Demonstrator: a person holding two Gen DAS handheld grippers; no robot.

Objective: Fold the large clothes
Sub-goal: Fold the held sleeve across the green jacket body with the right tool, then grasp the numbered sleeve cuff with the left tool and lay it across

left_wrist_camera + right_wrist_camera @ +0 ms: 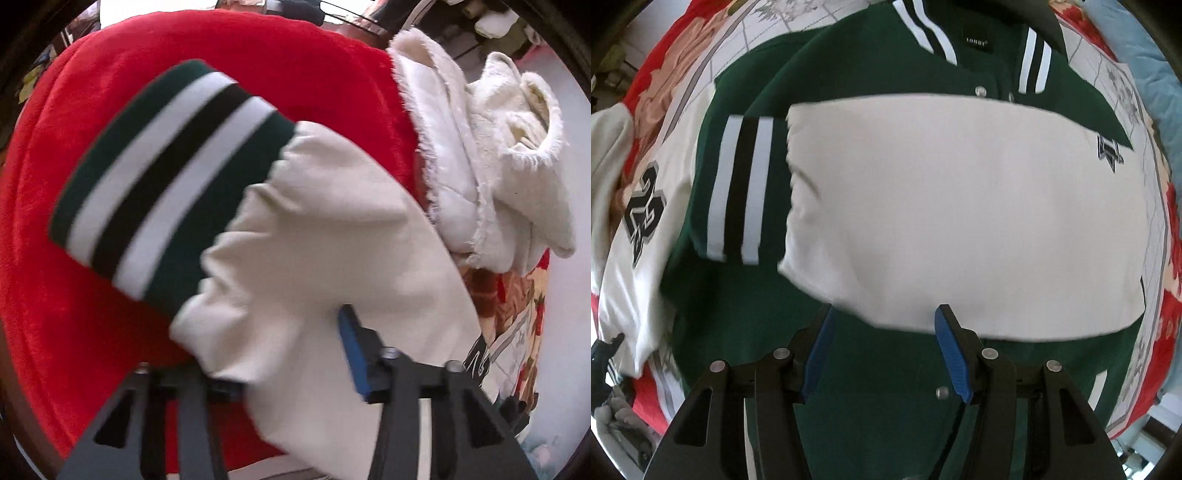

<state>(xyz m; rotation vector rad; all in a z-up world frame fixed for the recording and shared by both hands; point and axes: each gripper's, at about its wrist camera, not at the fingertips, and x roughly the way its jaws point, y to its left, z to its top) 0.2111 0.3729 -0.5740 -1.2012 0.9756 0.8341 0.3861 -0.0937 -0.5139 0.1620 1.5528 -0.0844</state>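
In the left wrist view, the left gripper (280, 354) pinches a cream sleeve (314, 240), cuff (166, 177) up-left over a red blanket (55, 295); a thin bite could slip. In the right wrist view, the right gripper (882, 347) hangs open over the jacket (849, 74) on the bed, collar away; the other sleeve (960, 214) lies crosswise and could unfold.

One green varsity jacket (886, 387) is seen, with two cream sleeves: one (960, 221) laid across the chest, one (646, 221) out to the side. Four metal snaps can be counted on its front, and one black neck label (977, 41). One red blanket (74, 295) and one fluffy white garment (498, 166) are spotted too. Two grippers are seen, one per view (273, 354) (884, 347).
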